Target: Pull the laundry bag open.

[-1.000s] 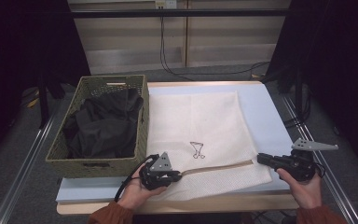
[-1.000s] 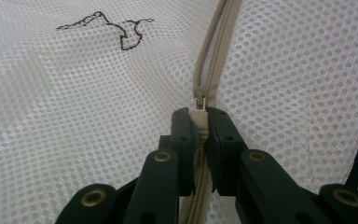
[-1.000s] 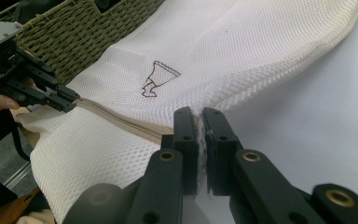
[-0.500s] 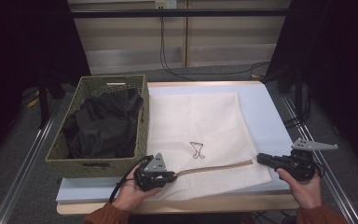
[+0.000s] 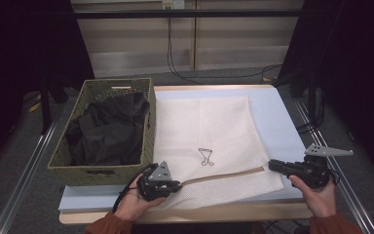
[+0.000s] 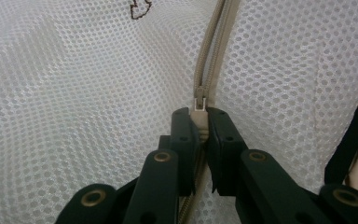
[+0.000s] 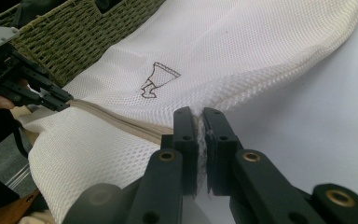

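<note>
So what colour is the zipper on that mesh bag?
Beige, against the white mesh bag; the zipper shows best in the left gripper view.

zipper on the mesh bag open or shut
Shut along the visible stretch: the zipper teeth run meshed ahead of the slider, which the left gripper pinches.

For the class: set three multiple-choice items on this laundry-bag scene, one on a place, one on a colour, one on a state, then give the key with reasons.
1. Where does the basket stand?
A. left of the mesh bag
B. on the bag
C. on the floor

2. What colour are the clothes in it?
A. white
B. red
C. black

3. The left gripper is
A. wide open
B. shut on the zipper pull
C. shut on the basket rim

Key: A, its wall lies beside the bag's left edge; C, dark fabric fills it; B, the jaws pinch the pull.
</note>
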### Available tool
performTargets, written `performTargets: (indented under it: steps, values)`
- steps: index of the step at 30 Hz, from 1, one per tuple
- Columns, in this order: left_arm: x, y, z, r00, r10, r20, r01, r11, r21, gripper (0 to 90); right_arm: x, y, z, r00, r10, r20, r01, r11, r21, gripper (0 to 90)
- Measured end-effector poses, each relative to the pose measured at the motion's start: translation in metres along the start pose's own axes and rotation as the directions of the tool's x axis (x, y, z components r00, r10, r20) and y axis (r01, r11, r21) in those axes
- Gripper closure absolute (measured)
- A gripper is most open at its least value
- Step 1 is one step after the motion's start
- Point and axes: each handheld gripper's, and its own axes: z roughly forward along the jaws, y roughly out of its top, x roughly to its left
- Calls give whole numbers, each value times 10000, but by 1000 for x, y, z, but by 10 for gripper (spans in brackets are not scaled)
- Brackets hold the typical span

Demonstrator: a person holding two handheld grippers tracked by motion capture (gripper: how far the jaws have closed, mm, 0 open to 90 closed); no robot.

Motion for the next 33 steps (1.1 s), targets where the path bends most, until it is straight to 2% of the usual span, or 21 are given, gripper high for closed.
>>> performTargets:
  steps: [1,4,5,6,9,15,26,30,33]
  values:
    - [0,-1,1,10000,-10,30,11,9998,-181,819,0,0,0,10000,-9,-5,9,10000,15,852]
    - [1,-3,-2,9999,-117,-52,117,9999,-102,819,0,0,0,10000,2,-14,-2,10000,35,851]
    - [0,-3,-2,9999,-133,-2,133,9995,-290,819,0,0,0,10000,12,-15,-12,10000,31,851]
    - [0,-3,-4,10000,-16,-73,14,9998,-216,819,0,0,0,10000,-10,-16,10,10000,21,851]
    - [-1,-5,-6,9996,-234,-153,228,9991,-359,819,-1,0,0,10000,-4,-20,4,10000,-9,852]
    - [-1,-9,-13,9990,-336,-279,323,9984,-471,819,-1,-1,-1,10000,8,-75,-8,10000,17,851]
    - [2,-15,-15,9987,-349,-378,340,9991,-247,819,0,-1,0,9999,89,-113,-89,10000,37,851]
    - [4,-19,-17,9978,-548,-374,536,9980,-341,819,-1,-1,0,9999,92,-106,-91,10000,36,851]
    - [3,-19,-18,9980,-464,-422,455,9987,-222,819,-1,-2,1,9999,74,-113,-74,10000,37,851]
